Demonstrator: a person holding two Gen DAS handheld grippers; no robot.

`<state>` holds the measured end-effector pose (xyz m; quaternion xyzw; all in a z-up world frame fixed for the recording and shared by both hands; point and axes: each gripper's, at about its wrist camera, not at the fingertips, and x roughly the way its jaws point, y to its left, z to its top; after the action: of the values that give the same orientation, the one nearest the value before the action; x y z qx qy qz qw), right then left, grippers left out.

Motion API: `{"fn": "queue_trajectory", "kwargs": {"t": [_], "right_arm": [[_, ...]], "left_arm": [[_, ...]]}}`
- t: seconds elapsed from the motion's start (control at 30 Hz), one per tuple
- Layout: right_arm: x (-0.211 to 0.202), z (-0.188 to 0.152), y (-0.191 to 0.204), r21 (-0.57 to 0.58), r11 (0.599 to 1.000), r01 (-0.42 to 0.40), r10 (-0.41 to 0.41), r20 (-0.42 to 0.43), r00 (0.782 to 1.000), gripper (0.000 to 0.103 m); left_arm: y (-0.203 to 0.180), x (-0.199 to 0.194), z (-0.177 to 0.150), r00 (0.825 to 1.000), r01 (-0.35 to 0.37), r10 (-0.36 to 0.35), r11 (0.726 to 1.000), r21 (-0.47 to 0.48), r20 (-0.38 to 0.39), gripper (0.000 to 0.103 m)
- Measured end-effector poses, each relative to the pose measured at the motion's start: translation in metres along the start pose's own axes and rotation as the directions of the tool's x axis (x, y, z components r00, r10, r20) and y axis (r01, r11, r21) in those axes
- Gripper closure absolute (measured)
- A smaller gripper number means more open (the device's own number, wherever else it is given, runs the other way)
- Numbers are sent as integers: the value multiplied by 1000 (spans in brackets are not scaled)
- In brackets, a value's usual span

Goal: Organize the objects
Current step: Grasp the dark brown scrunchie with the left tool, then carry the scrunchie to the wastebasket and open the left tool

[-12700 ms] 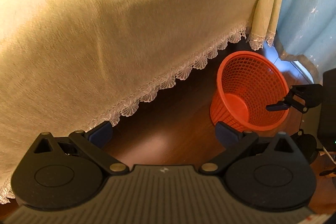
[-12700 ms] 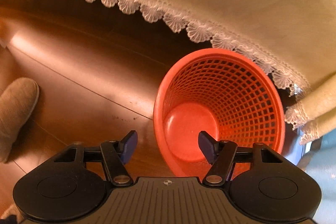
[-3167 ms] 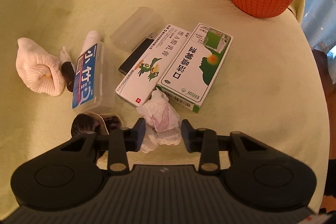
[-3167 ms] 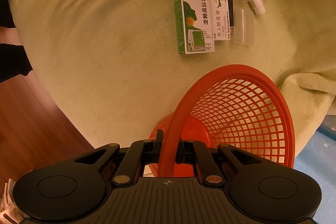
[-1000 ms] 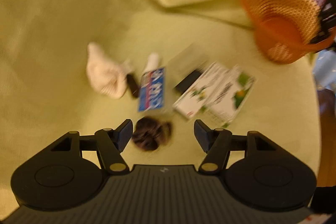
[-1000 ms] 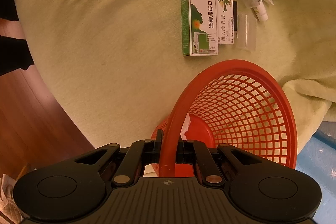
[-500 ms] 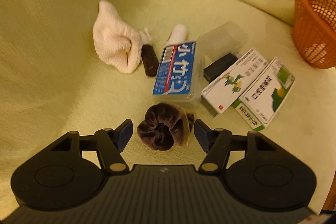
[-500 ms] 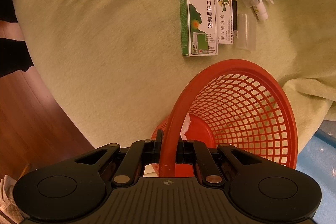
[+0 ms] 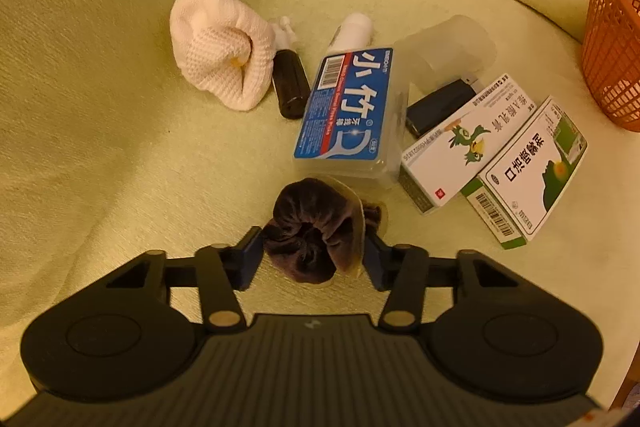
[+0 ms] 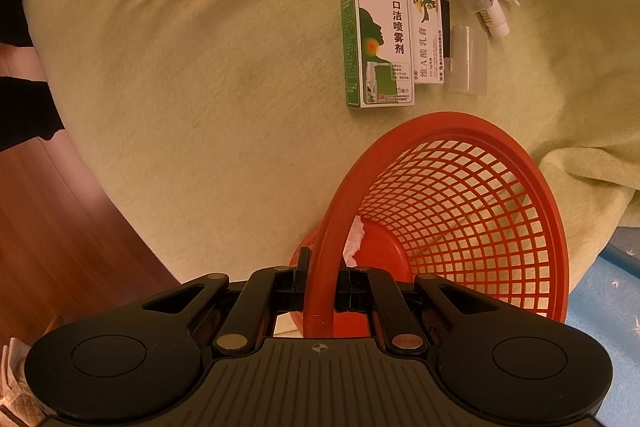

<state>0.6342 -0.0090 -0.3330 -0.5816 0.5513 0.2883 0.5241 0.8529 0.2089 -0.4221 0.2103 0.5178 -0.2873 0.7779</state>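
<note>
- Left claw [image 9: 313,254]: your jaws have just been closing around the dark velvet scrunchie [image 9: 312,231], which lies on the green cover [image 9: 100,131] just in front of the blue-labelled clear case [image 9: 347,111]. The left pad touches the fabric; whether the right pad presses it yet cannot be told, so treat it as bracketed, not secured.
- Risk, left side: the scrunchie is soft and appears to carry a thin tan card [image 9: 357,227] on its right side. If you close on the card alone, or only on an outer fold, the scrunchie will likely slip out on the lift. A low pinch could also catch the cover and drag it.
- Risk, neighbours: the clear case and the parrot-printed box [image 9: 460,151] lie close behind; a forward push could shove them.
- Right claw [image 10: 320,291]: your jaws are clamped together on the rim of the red mesh basket [image 10: 460,211], which stands on the cover's edge, well apart from the scrunchie. If this grip tilts, the basket could tip toward the wooden floor [image 10: 60,235].
- View difference: only the right wrist view shows the white tissue [image 10: 354,239] inside the basket and the floor edge; only the left wrist view shows pad contact on the scrunchie and the knitted cream cloth [image 9: 218,63] in detail.
</note>
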Motion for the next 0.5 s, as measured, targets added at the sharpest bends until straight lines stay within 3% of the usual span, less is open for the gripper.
{"fn": "queue_trajectory", "kwargs": {"t": [0.17,0.5], "right_arm": [[0,0,0,1,1000,-1,1,0,1000,99],[1,0,2,-10,1000,6,-6,-2,1000,99]], "left_arm": [[-3,-2,-2,1000,10,-10,1000,8,-9,78],[-6,-31,-7,1000,21,-21,1000,12,-6,82]]}}
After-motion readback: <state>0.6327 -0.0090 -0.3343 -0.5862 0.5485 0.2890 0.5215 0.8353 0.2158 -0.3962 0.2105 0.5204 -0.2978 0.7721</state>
